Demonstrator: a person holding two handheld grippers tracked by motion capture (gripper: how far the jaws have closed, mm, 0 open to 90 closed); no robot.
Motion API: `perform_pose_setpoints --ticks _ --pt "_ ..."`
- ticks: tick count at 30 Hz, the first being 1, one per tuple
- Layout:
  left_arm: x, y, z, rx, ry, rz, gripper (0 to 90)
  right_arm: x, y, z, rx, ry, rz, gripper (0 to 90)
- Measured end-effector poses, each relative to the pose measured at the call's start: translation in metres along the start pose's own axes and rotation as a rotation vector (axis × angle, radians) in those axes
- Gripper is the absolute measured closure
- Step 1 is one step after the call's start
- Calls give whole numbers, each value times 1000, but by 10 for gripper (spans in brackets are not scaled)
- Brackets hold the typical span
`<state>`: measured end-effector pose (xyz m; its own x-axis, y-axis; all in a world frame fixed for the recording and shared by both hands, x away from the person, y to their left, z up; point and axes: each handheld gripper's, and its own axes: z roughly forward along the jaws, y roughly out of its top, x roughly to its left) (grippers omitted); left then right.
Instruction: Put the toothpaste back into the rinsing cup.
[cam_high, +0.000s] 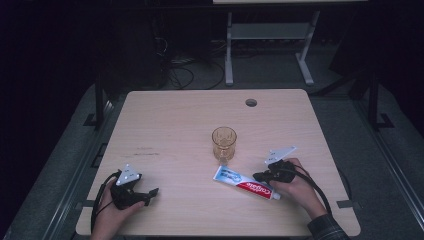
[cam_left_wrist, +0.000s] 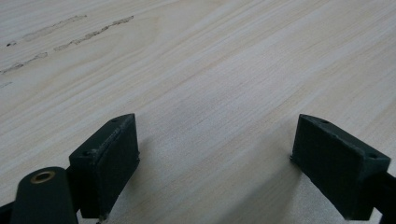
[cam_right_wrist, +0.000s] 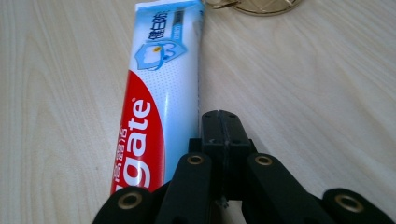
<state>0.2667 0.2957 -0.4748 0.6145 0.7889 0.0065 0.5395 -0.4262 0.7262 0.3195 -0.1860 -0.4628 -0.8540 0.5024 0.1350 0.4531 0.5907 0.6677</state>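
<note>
High view: on the light wood tabletop (cam_high: 175, 130) an amber glass (cam_high: 223, 142) stands upright near the middle, and a toothpaste tube (cam_high: 247, 183) lies flat just in front of it. The right hand-held gripper (cam_high: 259, 176), jaws pressed together on nothing, rests beside the tube. The left hand-held gripper (cam_high: 152, 192) sits near the front left corner, jaws spread wide.
</note>
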Motion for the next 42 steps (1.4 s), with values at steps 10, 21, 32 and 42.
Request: perform_pose_setpoints --ticks 10,21,32,42 --pt "0 0 0 0 0 0 136 8 3 5 13 32 -38 900" --pt "0 0 0 0 0 1 136 19 8 13 26 64 -69 899" --pt "0 0 0 0 0 0 136 20 14 -4 -25 -8 44 699" --pt "0 0 0 0 0 1 135 34 32 -5 -55 -38 77 501"
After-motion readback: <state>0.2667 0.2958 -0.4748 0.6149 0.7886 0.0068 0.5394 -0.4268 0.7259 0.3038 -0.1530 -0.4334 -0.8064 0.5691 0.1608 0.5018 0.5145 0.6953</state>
